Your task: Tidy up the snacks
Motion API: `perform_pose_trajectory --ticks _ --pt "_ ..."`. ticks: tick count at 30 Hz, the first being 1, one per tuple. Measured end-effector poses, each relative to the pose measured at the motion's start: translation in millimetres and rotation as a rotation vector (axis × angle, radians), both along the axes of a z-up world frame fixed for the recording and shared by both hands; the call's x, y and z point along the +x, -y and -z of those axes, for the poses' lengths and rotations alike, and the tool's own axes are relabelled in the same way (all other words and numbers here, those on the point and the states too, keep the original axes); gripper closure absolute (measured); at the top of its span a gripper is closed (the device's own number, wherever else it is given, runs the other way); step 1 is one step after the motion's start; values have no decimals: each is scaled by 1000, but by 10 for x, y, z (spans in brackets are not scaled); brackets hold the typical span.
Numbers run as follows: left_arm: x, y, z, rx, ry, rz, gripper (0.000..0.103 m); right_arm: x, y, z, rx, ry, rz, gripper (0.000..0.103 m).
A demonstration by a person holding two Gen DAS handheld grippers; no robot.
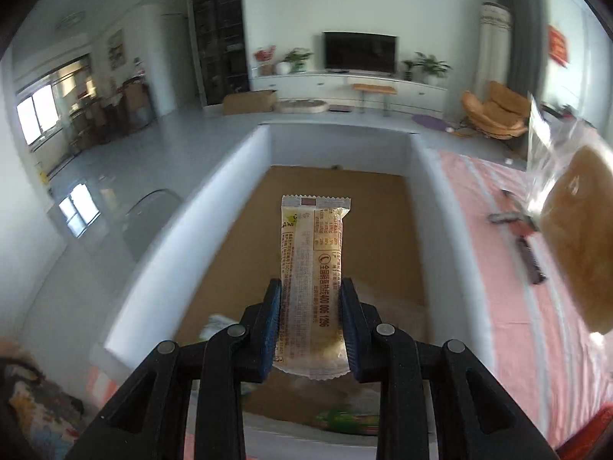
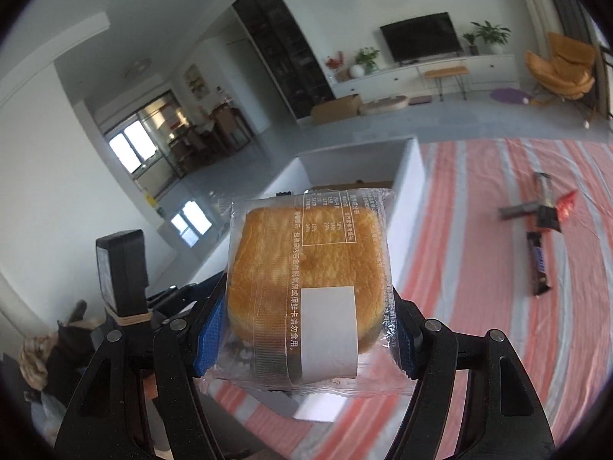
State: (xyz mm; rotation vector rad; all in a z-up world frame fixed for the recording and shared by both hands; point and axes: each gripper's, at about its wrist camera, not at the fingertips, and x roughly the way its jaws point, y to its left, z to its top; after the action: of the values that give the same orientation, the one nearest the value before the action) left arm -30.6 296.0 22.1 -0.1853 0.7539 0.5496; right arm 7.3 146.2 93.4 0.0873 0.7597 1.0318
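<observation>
My left gripper [image 1: 309, 326] is shut on a long pale snack bar packet [image 1: 312, 268] with printed text, held above the open white box [image 1: 214, 207] with a brown cardboard floor. My right gripper [image 2: 306, 333] is shut on a clear-wrapped square yellow cake [image 2: 306, 264], held over the striped cloth beside the box [image 2: 410, 168]. The cake also shows at the right edge of the left wrist view [image 1: 574, 237]. Several wrapped snacks lie in the near end of the box [image 1: 345, 418].
Dark candy bars [image 2: 538, 264] and a red wrapper [image 2: 567, 203] lie on the pink and grey striped cloth [image 2: 479, 306] to the right of the box. The left gripper's body [image 2: 122, 272] is at the left of the right wrist view. A living room lies beyond.
</observation>
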Motion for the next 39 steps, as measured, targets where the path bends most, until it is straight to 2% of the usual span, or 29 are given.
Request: perform_pose_trajectory --ticks 2,3,4,6,9,11,14,17,20,23,24,26,28,29,31,36,39 --pt "-89 -204 39 10 -10 -73 71 15 -388 22 -48 10 -89 26" --pt "-124 -296 57 14 -12 -115 57 45 -552 63 -91 -7 -122 26" --pt "-169 -369 66 15 -8 -152 34 74 -646 92 -112 -23 -130 26" --pt "-262 -465 70 22 19 -212 15 91 -634 83 -92 -7 -108 26" --pt "-311 -474 105 20 42 -202 14 95 -424 72 -82 75 -69 26" --pt "-280 -418 136 5 44 -158 14 149 -204 131 -105 124 -13 26" --pt "-223 -224 119 -24 76 -54 14 286 225 448 -185 151 130 26" --pt "-138 78 -36 -7 133 101 14 494 778 992 -326 124 309 26" --pt "20 425 -116 97 155 218 7 600 1398 1427 -402 73 481 26" --pt "207 668 -31 190 137 272 5 616 1924 1611 -428 47 636 26" --pt "289 713 26 187 103 283 5 649 2049 1629 -428 20 682 26" --pt "386 752 155 125 32 301 5 700 2281 1561 -377 -30 753 26" --pt "436 771 224 88 -15 291 6 717 2388 1517 -393 -12 800 26" --pt "469 835 222 110 -27 287 6 729 2404 1525 -415 -6 815 26" --pt "416 967 190 134 -22 291 6 742 2410 1567 -435 -29 827 26" --pt "326 1096 208 100 -36 291 6 748 2456 1654 -446 -61 820 26" --pt "420 1217 254 152 -43 299 6 713 2508 1703 -446 -90 832 26"
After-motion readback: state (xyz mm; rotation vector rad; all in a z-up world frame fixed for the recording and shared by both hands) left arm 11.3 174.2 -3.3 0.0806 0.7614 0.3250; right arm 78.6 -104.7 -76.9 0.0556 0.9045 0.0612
